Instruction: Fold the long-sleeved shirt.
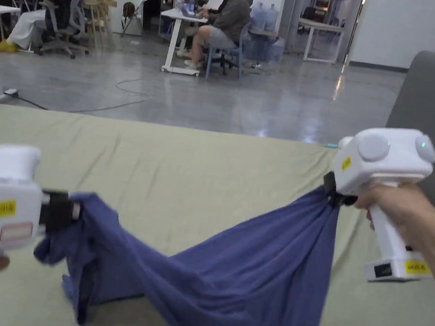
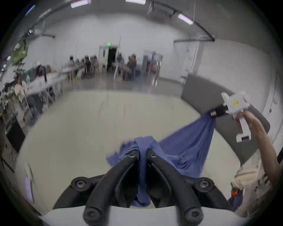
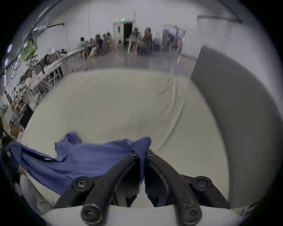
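Fingers (image 2: 151, 156) of both grippers on shirt (image 1: 254, 282)

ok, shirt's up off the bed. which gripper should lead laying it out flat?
Probably the right gripper: it holds the blue shirt higher, with cloth fanning below. The left gripper grips a bunched part low near the bed.

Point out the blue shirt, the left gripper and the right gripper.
blue shirt (image 1: 242, 290), head view, on the hanging cloth between the grippers.
left gripper (image 2: 142, 152), left gripper view, between its fingertips, shut on cloth.
right gripper (image 3: 141, 153), right gripper view, between its fingertips, shut on cloth.
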Motion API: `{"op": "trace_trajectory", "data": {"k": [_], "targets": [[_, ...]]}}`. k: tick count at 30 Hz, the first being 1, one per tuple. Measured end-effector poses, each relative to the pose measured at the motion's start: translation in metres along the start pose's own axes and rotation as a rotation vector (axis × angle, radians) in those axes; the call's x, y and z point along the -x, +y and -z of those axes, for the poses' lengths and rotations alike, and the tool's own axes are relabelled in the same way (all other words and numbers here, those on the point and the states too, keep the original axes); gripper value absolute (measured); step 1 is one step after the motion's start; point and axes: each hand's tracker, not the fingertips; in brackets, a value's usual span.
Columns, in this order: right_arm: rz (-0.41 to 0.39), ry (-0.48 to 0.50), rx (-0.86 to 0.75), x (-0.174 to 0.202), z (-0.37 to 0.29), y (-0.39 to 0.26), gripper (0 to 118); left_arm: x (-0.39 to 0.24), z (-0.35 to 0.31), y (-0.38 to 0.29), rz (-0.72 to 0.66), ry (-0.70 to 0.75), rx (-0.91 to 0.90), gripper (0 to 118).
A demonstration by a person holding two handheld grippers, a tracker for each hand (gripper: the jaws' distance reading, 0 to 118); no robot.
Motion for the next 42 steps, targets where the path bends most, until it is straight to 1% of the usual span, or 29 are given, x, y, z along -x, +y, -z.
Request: {"op": "trace_trajectory", "data": {"k": [4,6,7,9,10,11,12,13,14,15,16,18,20,23,25,27,30,32,34,35,36,37,39,41,42], "targets": [[0.059,-0.027,-0.174,-0.026,-0.078,0.074,0,-0.006,-0.018,0.111,0.015,0.004,-0.152,1],[0.091,-0.094,-0.271,-0.038,-0.11,0.112,0,-0.007,-0.019,0.166,0.007,0.044,-0.193,1],[0.098,-0.134,-0.326,-0.042,-0.124,0.129,0,-0.009,-0.018,0.192,0.035,0.058,-0.229,1],[0.112,-0.202,-0.369,-0.049,-0.15,0.159,0,-0.009,-0.015,0.239,0.049,0.086,-0.258,1],[0.127,-0.199,-0.391,-0.06,-0.151,0.186,0,-0.009,-0.012,0.263,0.041,0.095,-0.278,1],[0.152,-0.189,-0.415,-0.073,-0.149,0.211,0,-0.007,-0.011,0.282,0.021,0.114,-0.261,1],[0.182,-0.184,-0.442,-0.079,-0.159,0.222,0,-0.005,-0.008,0.301,-0.006,0.141,-0.299,1],[0.213,-0.176,-0.466,-0.085,-0.169,0.231,0,-0.005,-0.008,0.319,-0.009,0.161,-0.3,1],[0.235,-0.191,-0.485,-0.089,-0.175,0.237,0,-0.005,-0.007,0.331,-0.009,0.182,-0.309,1],[0.251,-0.208,-0.51,-0.084,-0.198,0.224,0,-0.006,-0.006,0.343,-0.007,0.215,-0.322,1],[0.278,-0.224,-0.522,-0.09,-0.205,0.227,0,-0.008,-0.004,0.352,0.004,0.239,-0.328,1],[0.295,-0.214,-0.546,-0.098,-0.214,0.228,0,-0.011,-0.004,0.362,0.007,0.226,-0.327,1],[0.295,-0.209,-0.549,-0.104,-0.216,0.225,0,-0.012,-0.002,0.361,0.019,0.204,-0.354,1],[0.302,-0.205,-0.542,-0.109,-0.206,0.214,0,-0.014,0.011,0.351,0.011,0.181,-0.33,1],[0.308,-0.19,-0.52,-0.111,-0.189,0.203,0,-0.011,0.028,0.335,-0.013,0.183,-0.303,1],[0.317,-0.179,-0.479,-0.109,-0.163,0.185,0,-0.008,0.051,0.314,-0.004,0.188,-0.246,1],[0.313,-0.139,-0.413,-0.103,-0.111,0.149,0,0.0,0.09,0.267,-0.005,0.174,-0.168,1],[0.305,-0.131,-0.337,-0.097,-0.072,0.122,0,0.008,0.115,0.229,-0.024,0.173,-0.104,1],[0.316,-0.111,-0.262,-0.09,-0.028,0.087,0,0.018,0.143,0.181,-0.067,0.164,-0.033,1],[0.334,-0.103,-0.242,-0.085,-0.013,0.069,0,0.021,0.153,0.161,-0.078,0.154,-0.011,1],[0.35,-0.083,-0.207,-0.082,0.005,0.051,0,0.024,0.164,0.137,-0.072,0.154,0.033,1],[0.345,-0.075,-0.169,-0.078,0.02,0.035,0,0.027,0.173,0.116,-0.068,0.153,0.058,1],[0.328,-0.064,-0.118,-0.071,0.04,0.007,0,0.032,0.184,0.083,-0.04,0.16,0.115,1],[0.323,-0.05,-0.108,-0.068,0.051,-0.013,0,0.037,0.185,0.062,-0.067,0.158,0.139,1],[0.335,-0.04,-0.102,-0.069,0.054,-0.02,0,0.04,0.183,0.055,-0.098,0.157,0.143,1]]}}
